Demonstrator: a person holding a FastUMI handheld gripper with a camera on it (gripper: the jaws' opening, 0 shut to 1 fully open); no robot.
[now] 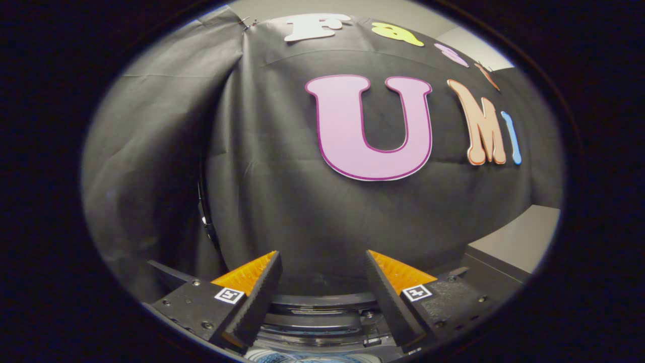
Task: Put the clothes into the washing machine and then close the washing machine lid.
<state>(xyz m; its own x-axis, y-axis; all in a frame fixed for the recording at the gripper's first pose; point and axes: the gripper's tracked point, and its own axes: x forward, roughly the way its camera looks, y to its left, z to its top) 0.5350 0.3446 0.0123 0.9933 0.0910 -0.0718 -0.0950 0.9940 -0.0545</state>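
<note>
From the gripper view, the gripper (322,282) sits at the bottom centre of the frame with its two fingers (254,302) spread wide apart and nothing held between them. Each finger base carries a small square black-and-white marker tag (229,295); the pattern on it is a code, not readable writing. In the gap between the fingers and just below them lies the top of the washing machine (322,315): a dark curved rim with stacked grey rings, and at the very bottom edge a sliver of pale blue that may be the drum or clothes, too little to tell which. Behind everything hangs the black cloth wall (282,201), creased and folded toward the upper left. At the lower right a grey flat-topped surface (519,242) juts in, and pale wall shows along the top right.
</note>
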